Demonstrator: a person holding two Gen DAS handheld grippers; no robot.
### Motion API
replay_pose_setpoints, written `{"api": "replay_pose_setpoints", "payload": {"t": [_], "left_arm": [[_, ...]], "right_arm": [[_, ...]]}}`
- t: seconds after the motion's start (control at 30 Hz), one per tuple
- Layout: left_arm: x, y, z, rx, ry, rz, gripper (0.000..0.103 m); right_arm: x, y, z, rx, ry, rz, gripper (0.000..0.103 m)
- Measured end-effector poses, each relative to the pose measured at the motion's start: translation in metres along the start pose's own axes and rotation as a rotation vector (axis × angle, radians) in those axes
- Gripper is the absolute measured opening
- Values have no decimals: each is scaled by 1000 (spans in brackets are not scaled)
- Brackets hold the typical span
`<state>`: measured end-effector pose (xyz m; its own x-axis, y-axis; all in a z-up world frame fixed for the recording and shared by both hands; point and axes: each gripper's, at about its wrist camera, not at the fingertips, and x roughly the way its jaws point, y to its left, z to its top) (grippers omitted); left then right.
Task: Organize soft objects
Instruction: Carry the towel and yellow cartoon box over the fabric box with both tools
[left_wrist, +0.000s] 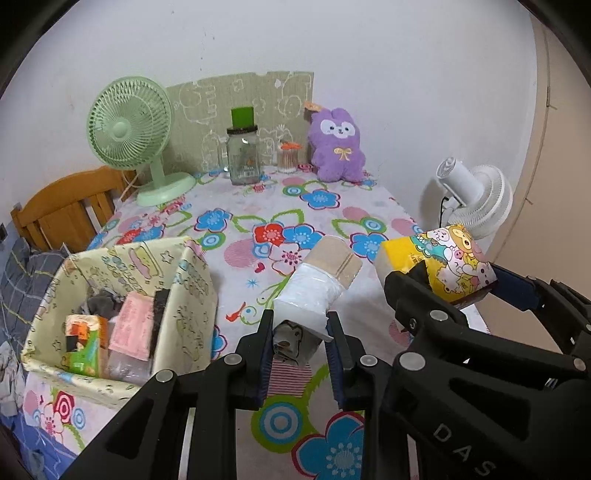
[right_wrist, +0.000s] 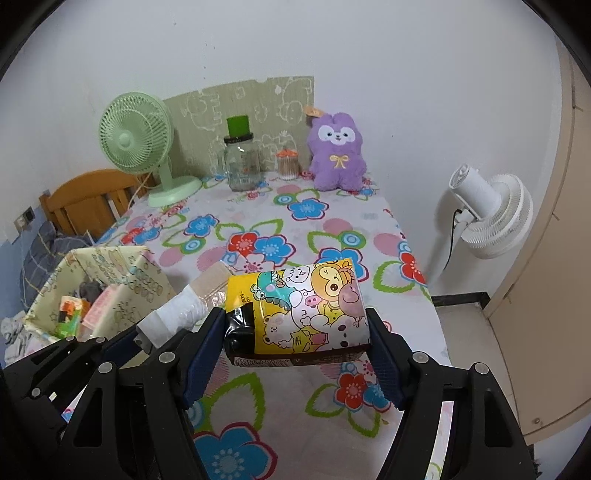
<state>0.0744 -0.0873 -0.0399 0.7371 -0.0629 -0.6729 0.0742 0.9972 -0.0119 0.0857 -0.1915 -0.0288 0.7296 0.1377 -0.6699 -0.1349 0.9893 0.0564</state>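
My left gripper (left_wrist: 300, 325) is shut on a white and beige tissue pack (left_wrist: 317, 286) and holds it above the flowered table. The pack also shows in the right wrist view (right_wrist: 184, 310). My right gripper (right_wrist: 295, 332) is shut on a yellow cartoon-print tissue pack (right_wrist: 303, 310), held just right of the left one; it shows in the left wrist view (left_wrist: 447, 258). A cream patterned storage box (left_wrist: 184, 295) stands at the left, holding several soft packs. A purple plush bunny (left_wrist: 337, 146) sits at the table's back.
A green desk fan (left_wrist: 129, 129), a glass jar (left_wrist: 243, 153) with a green block on its lid and a cotton-swab pot (left_wrist: 288, 158) stand at the back. A white fan (right_wrist: 491, 218) stands on the floor to the right. A wooden chair (left_wrist: 62, 210) is at the left.
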Motion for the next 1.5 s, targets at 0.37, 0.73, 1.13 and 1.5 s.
{"api": "replay_pose_setpoints", "payload": {"t": [0.37,0.73,1.13,1.5], "left_arm": [[-41,9,4,22,-68,-11,25],[-60,28,4,20,-77,-7,26],[-63,64,4,-1,-90,15,26],[-51,105,8,-23,-85,47,26]], "right_arm": [[-40,17,5,1,-67,11,75],[-61,44,9,-22,-95,30,76],[-53,79,17,-44,-95,68,76],[-34,115,24,-56,-87,127,76]]}}
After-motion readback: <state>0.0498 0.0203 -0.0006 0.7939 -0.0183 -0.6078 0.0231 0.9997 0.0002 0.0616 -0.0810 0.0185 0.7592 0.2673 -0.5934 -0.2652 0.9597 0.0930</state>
